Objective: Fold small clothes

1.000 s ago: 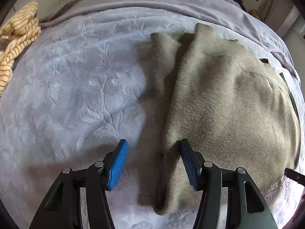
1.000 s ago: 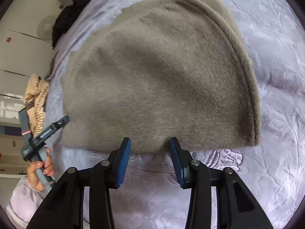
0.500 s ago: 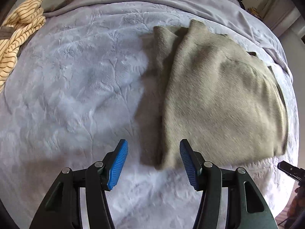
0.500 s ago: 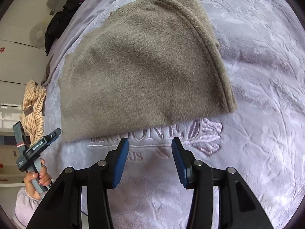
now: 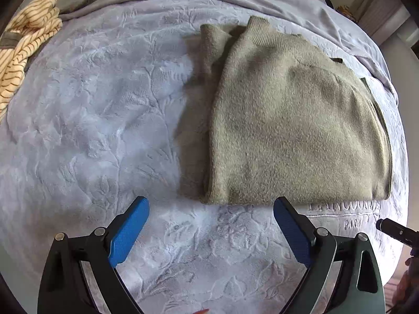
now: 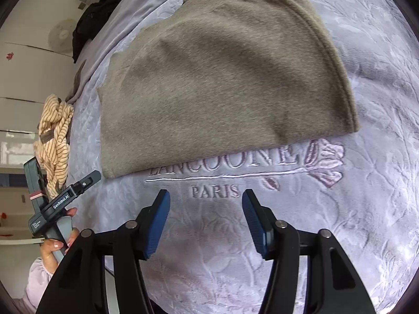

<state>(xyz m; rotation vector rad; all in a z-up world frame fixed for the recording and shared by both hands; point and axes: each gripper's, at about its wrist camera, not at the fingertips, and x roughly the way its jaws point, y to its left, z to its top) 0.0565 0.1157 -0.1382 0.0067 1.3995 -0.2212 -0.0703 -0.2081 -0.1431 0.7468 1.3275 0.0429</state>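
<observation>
Both my grippers, left and right, hang open and empty over the blanket. Just ahead lies the folded sweater, long axis crosswise, its near hem facing both; my left is nearer its loose sleeve side.

A bed under daylight, white cabinets beside it.
An embossed lavender plush blanket with stitched lettering covers the bed; white panelled cabinet doors and a round white fan stand alongside.

Both tongs backed off sweater, left wider.
</observation>
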